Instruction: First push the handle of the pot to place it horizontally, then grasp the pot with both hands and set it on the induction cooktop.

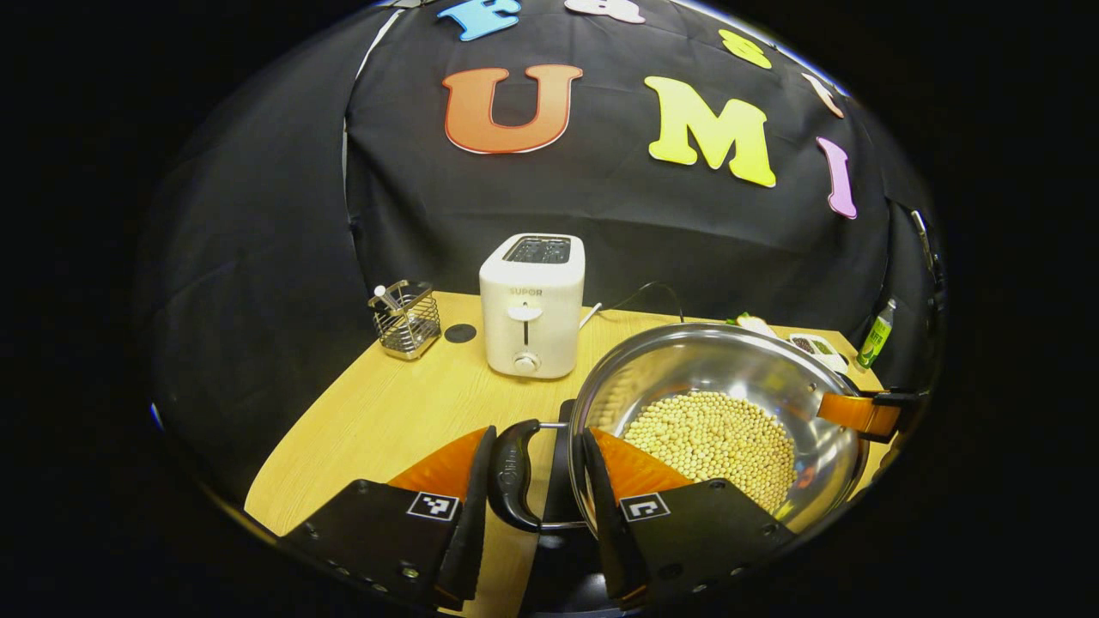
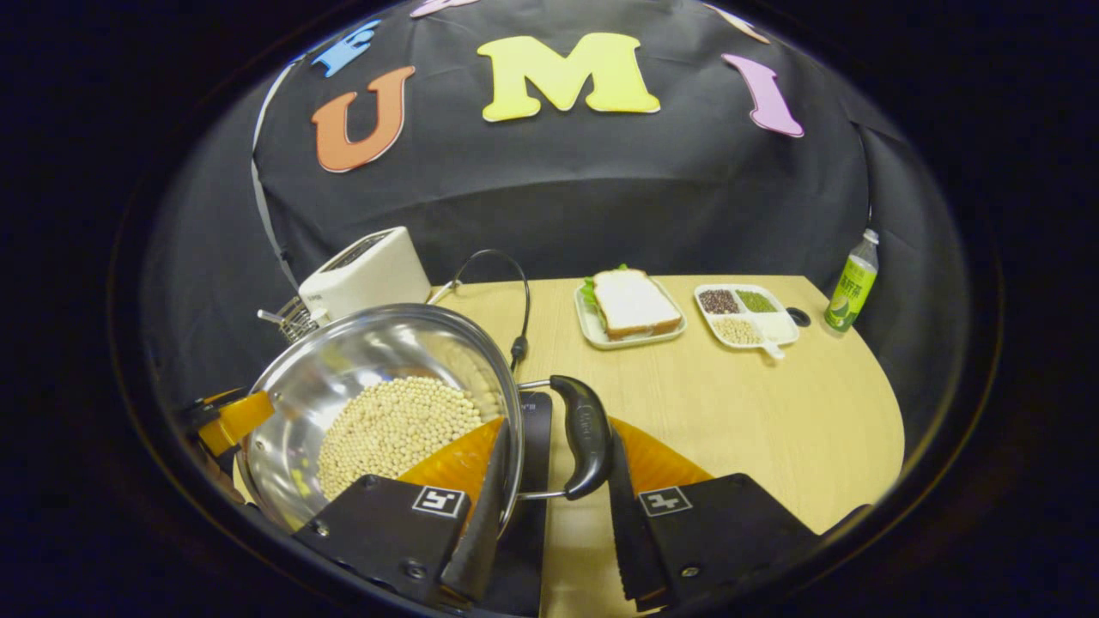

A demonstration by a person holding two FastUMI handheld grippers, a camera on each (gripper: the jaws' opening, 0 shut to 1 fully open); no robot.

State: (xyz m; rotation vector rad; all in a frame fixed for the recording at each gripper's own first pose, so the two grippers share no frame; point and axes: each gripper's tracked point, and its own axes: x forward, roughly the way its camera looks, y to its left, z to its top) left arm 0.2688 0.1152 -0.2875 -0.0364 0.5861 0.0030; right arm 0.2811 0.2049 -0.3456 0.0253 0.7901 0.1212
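A steel pot (image 1: 687, 360) half full of pale beans (image 1: 713, 438) is over a black induction cooktop (image 1: 558, 515); whether it rests on it I cannot tell. My left gripper (image 1: 539, 433) is shut on the pot: one finger lies outside the black side handle (image 1: 513, 472), the other inside the rim. In the right gripper view my right gripper (image 2: 558, 429) clamps the opposite black handle (image 2: 586, 433) and the pot (image 2: 378, 352) wall the same way, above the cooktop (image 2: 534, 438). Each gripper also appears at the pot's far rim in the other's view.
On the wooden table (image 2: 773, 429) stand a white toaster (image 1: 532, 305) and a wire utensil rack (image 1: 405, 319) at the back. A sandwich plate (image 2: 631, 309), a divided tray (image 2: 743, 313) and a green bottle (image 2: 850, 283) sit behind my right gripper. A black cable (image 2: 515, 292) arcs near the pot.
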